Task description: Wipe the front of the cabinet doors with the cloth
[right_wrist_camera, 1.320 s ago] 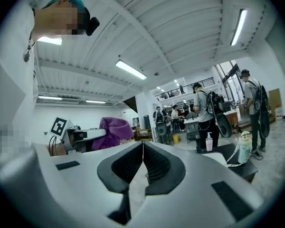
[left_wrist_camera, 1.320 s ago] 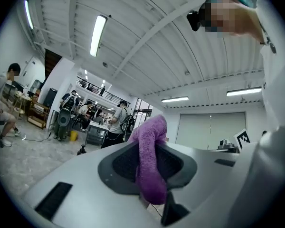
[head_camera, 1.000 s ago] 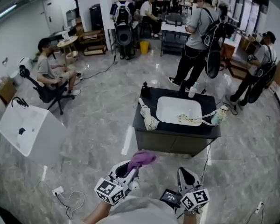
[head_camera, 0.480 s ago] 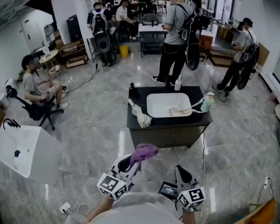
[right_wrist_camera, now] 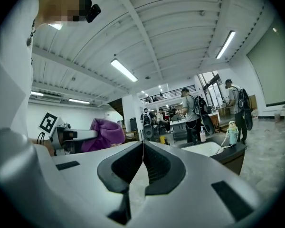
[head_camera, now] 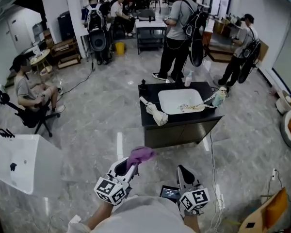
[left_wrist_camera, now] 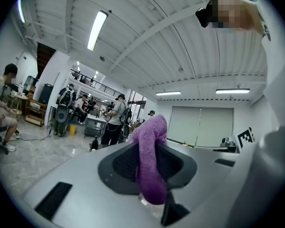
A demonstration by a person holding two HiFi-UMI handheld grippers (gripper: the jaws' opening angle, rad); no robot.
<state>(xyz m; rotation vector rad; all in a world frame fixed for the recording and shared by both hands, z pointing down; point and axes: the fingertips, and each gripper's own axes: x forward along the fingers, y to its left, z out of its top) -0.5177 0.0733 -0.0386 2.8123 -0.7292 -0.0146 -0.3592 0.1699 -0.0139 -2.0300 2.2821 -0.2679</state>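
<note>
A dark cabinet [head_camera: 184,132] with a white sink basin on top stands on the floor some way ahead of me; its door fronts face me. My left gripper [head_camera: 130,167] is shut on a purple cloth [head_camera: 139,155], which bulges out past the jaw tips [left_wrist_camera: 150,160]. My right gripper [head_camera: 182,174] is shut with nothing in it, jaws pressed together [right_wrist_camera: 142,156]. Both grippers are held close to my body, well short of the cabinet. In the right gripper view the cloth [right_wrist_camera: 107,132] shows at left and the cabinet [right_wrist_camera: 228,156] at right.
On the cabinet top lie a pale rag [head_camera: 155,113], a bottle [head_camera: 220,97] and a dispenser [head_camera: 143,87]. A white sink unit [head_camera: 14,161] stands at left. Several people stand behind the cabinet; one sits at left [head_camera: 31,93]. Cables trail on the marble floor.
The view has shifted: the cabinet now sits further right and a little nearer. Both grippers keep their pose, the left still holding the cloth.
</note>
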